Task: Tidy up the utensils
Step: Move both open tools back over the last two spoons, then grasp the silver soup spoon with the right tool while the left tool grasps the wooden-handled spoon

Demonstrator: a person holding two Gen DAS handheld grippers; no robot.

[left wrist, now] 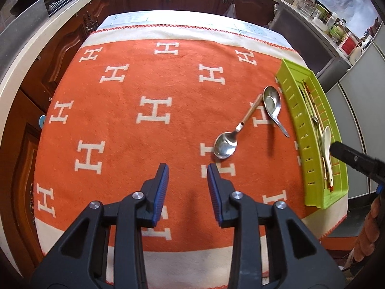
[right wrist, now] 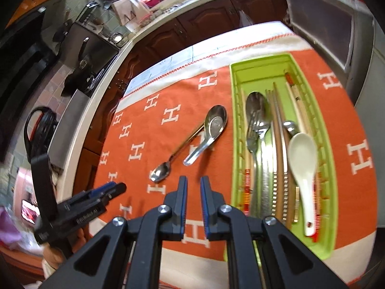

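left wrist view: the left gripper hangs over the orange blanket with its jaws apart and nothing between them. ahead to its right lie a long-handled spoon and a steel soup spoon, side by side, just left of the green tray. right wrist view: the right gripper has a narrow empty gap between its fingers; the tray beside it holds a white spoon, fork and chopsticks.
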